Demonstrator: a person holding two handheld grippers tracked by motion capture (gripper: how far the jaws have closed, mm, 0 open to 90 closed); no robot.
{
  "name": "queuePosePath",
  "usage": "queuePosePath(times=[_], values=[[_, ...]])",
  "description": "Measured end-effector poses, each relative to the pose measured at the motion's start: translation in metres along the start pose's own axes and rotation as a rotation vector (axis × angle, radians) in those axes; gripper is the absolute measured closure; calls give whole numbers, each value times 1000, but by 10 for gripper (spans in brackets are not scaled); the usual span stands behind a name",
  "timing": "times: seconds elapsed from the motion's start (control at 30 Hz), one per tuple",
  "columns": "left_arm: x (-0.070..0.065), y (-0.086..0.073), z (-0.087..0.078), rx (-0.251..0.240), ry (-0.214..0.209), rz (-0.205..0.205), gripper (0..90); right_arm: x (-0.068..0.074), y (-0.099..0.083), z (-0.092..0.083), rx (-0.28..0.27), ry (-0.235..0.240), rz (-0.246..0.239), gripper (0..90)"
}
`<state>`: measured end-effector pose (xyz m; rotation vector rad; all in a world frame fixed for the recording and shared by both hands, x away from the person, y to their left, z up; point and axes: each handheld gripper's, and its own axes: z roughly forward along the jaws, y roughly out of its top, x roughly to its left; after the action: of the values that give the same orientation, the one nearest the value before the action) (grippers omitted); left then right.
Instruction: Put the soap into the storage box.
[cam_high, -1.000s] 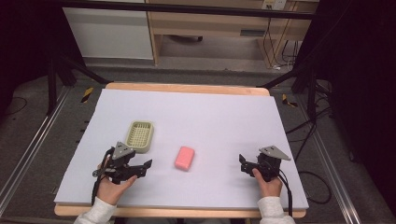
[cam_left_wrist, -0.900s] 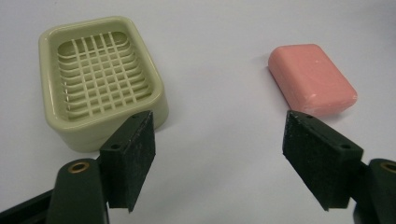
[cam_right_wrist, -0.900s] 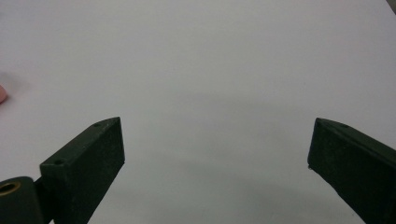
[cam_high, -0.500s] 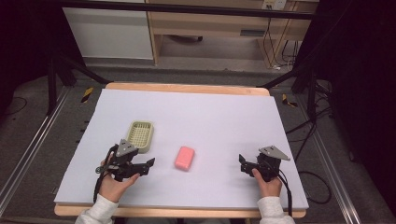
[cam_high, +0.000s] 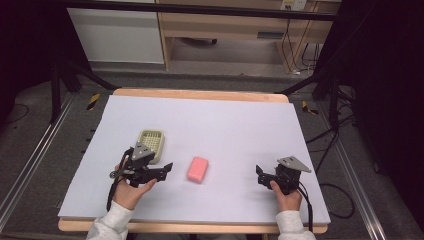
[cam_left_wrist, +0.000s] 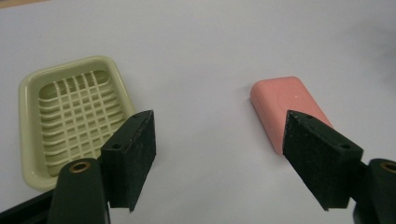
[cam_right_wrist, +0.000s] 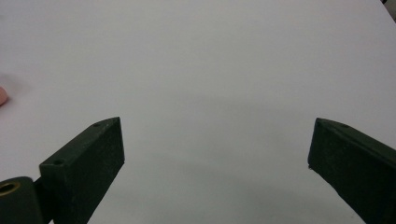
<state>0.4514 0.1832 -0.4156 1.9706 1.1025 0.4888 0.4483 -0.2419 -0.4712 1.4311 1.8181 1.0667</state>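
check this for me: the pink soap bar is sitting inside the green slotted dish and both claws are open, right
Not quite. The pink soap bar lies on the bare table beside the green slotted dish, apart from it, as the left gripper view shows. The left claw and right claw are indeed open.

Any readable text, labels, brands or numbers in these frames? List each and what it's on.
No readable text in any view.
Pink soap bar: no brand or stamp visible on its top face.
Pale green soap dish: plain grid, no marking.
Blue strip on the wooden furniture behind the table: may be a label, too small and blurred to read.
White box at the top edge of the high view: too small to read.
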Motion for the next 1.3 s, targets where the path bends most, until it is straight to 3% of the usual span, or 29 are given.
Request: queuePosePath(times=[0.77, 1.3], values=[[-34, 24, 30, 28, -41, 27, 260, 0, 0, 0, 1, 3, 3, 41], [-49, 32, 45, 60, -60, 45, 261, 0, 0, 0, 2, 7, 3, 41]])
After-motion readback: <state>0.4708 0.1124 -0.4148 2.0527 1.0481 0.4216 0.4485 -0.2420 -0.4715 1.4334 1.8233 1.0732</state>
